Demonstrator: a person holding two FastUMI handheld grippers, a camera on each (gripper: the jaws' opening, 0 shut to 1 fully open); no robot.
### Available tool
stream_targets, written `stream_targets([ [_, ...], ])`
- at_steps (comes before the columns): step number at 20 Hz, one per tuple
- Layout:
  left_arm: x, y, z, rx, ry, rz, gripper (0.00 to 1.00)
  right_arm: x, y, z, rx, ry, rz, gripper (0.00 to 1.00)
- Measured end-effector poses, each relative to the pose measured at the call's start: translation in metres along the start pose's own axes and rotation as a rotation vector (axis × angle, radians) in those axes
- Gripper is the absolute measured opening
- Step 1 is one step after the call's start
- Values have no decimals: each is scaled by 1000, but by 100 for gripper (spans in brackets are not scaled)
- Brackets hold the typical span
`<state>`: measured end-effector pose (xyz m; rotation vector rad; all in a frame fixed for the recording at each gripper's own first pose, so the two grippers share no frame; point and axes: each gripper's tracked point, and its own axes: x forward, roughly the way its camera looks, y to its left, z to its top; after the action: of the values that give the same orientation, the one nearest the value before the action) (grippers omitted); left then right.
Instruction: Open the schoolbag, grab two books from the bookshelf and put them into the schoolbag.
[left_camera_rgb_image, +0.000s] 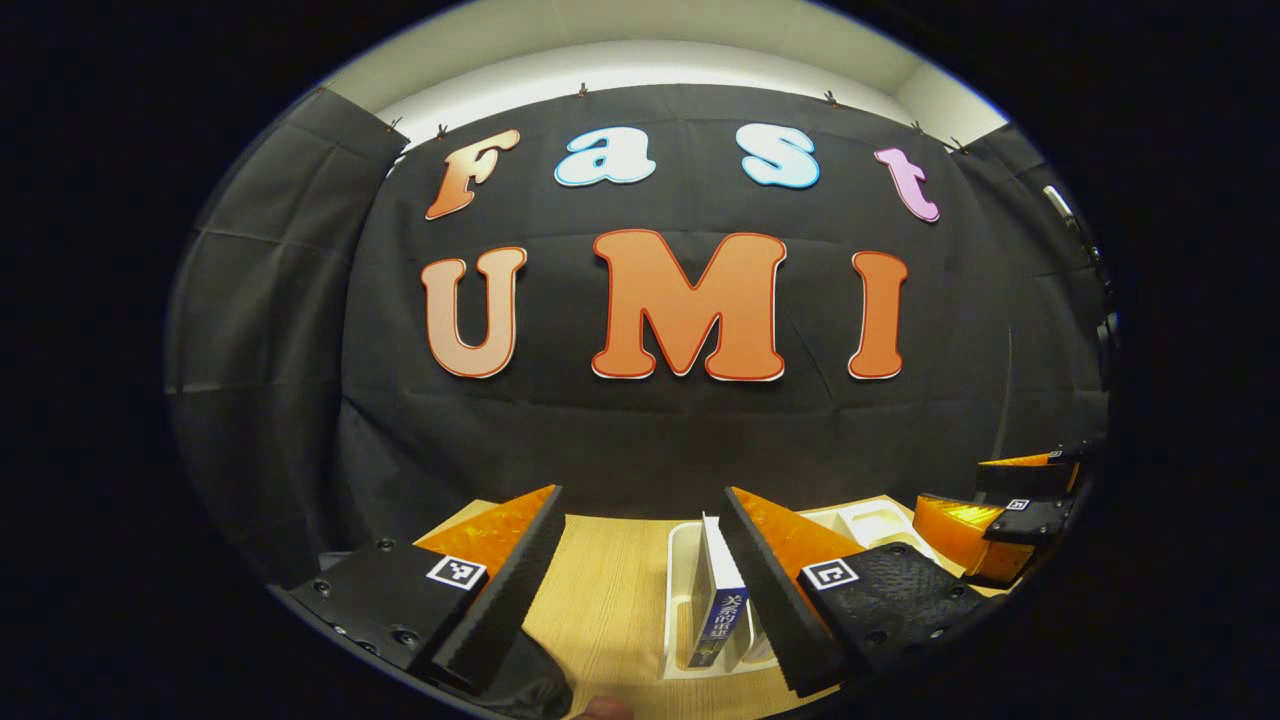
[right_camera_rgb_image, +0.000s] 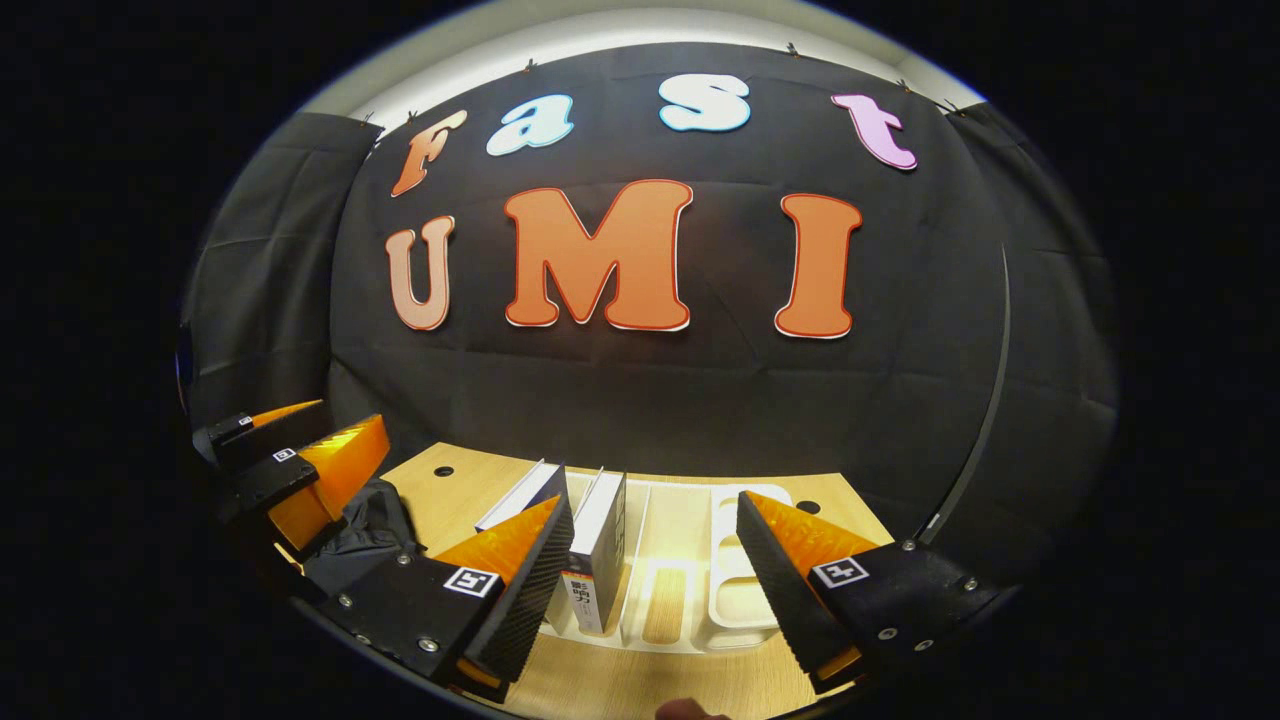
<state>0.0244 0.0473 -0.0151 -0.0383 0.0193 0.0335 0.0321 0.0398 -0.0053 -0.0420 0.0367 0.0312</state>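
Grippers apart above the bookshelf

Left gripper (left_camera_rgb_image: 640, 590) stands apart at lower centre, holding nothing. Schoolbag (right_camera_rgb_image: 365, 530) lies dark at lower left, books (right_camera_rgb_image: 597, 560) upright in the white bookshelf (right_camera_rgb_image: 740, 600). Right gripper (right_camera_rgb_image: 650, 590) is apart too; lower it squarely around one spine.

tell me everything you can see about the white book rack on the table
The white slotted book rack looks like moulded plastic, with thin upright dividers and a raised rim. It rests flat on the light wooden table near the black cloth wall. Two white-covered books stand in its left slots, leaning slightly; the right compartments look empty. Both grippers hover near it, neither touching it.
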Motion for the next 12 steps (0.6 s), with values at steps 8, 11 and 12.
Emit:
stream_targets([
  [8, 3, -3, 0, 43, 0, -23, 99, -3, -4, 2, 18, -13, -14, 98],
  [11, -2, 1, -3, 98, 4, -14, 99, -2, -7, 0, 18, -8, -15, 98],
  [12, -4, 4, -4, 122, 4, -4, 99, -2, -8, 0, 16, -12, -13, 98],
])
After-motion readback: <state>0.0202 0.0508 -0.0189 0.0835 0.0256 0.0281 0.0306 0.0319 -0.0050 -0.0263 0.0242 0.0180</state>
